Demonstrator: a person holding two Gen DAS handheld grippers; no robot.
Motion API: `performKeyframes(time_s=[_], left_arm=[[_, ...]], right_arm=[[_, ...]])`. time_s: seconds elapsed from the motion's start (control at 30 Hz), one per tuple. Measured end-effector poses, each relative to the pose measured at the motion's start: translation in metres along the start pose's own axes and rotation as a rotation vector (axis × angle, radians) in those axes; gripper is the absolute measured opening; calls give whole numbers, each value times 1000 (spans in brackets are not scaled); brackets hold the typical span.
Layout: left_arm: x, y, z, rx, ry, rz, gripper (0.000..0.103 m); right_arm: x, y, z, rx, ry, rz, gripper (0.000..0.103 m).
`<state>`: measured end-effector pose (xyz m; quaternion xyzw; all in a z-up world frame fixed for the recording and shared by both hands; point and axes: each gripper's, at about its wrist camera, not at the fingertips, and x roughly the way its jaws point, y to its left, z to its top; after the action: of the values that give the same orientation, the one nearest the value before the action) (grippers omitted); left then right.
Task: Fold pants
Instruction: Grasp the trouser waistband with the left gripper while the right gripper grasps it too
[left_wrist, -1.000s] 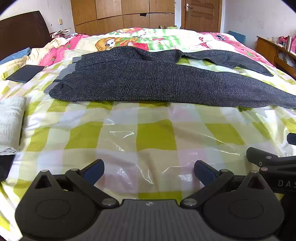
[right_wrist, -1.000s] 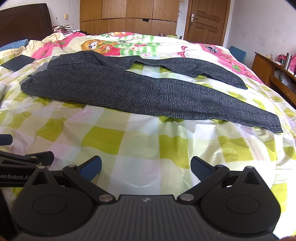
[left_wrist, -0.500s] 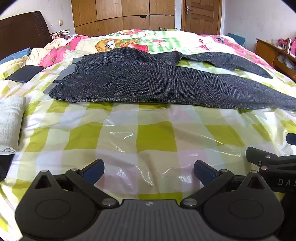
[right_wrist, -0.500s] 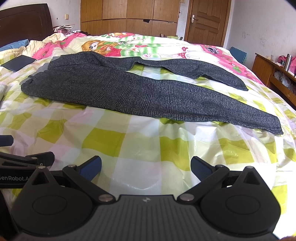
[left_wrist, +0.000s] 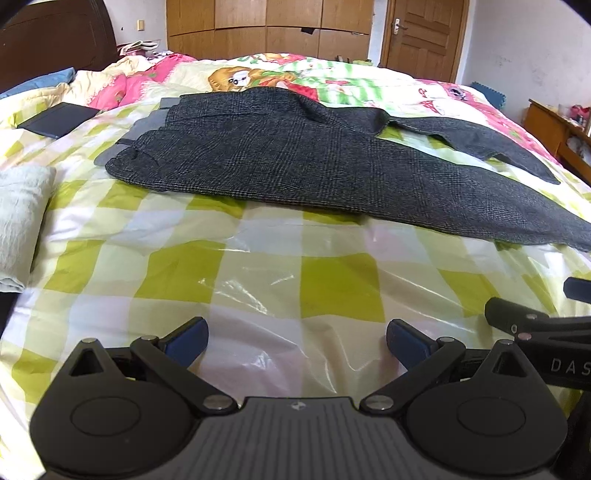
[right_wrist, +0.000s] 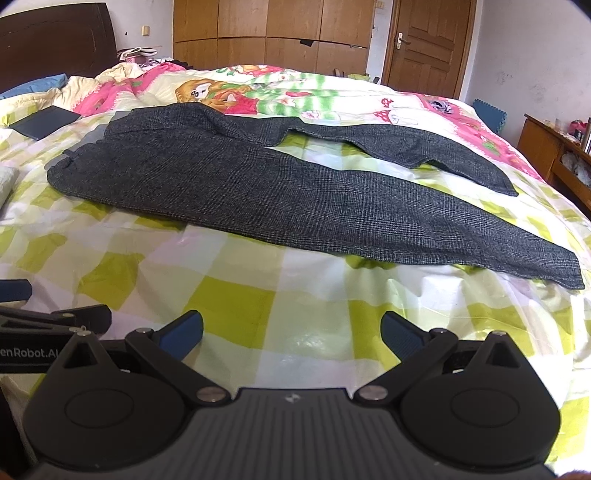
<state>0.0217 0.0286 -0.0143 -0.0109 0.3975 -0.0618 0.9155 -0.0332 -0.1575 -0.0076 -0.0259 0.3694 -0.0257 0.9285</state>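
Observation:
Dark grey checked pants (left_wrist: 314, 162) lie flat on the bed, waistband at the left, both legs spread apart toward the right; they also show in the right wrist view (right_wrist: 295, 192). My left gripper (left_wrist: 297, 341) is open and empty, low over the checked bedcover, well short of the pants' near edge. My right gripper (right_wrist: 291, 332) is open and empty, also short of the near leg. Each gripper shows at the edge of the other's view.
The yellow-green checked bedcover (left_wrist: 258, 280) is shiny plastic. A folded pale towel (left_wrist: 18, 218) lies at the left, a dark flat case (left_wrist: 59, 120) beyond it. A wooden cabinet (right_wrist: 554, 155) stands at the right, wardrobe and door behind.
Both grippers have crept slightly forward and tilted; the pants sit a little lower and nearer in both views. The pants have not moved.

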Motion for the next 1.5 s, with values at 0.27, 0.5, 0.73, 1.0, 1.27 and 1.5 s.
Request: performKeyframes(time_s=[0.27,0.5,0.73,1.0,1.27,1.5], left_arm=[[1,0,2,13,-12,0,103],[4,5,4,5,-13,9,103],[10,13,11,-5,-18,15,103],[18,21,19,14,-26,10,103],[24,54,50,88,-103,94,103],[57,108,90,74,-119,156,103]], right_arm=[[2,0,3,7,3,-1,102],[8,5,9,5,3,7,102],[19,12,19,-17,4,18,102],[37,26,33,-55,10,37,102],[63,48,72,-126,-37,82,101],[96,83,104,-251,-70,168,100]])
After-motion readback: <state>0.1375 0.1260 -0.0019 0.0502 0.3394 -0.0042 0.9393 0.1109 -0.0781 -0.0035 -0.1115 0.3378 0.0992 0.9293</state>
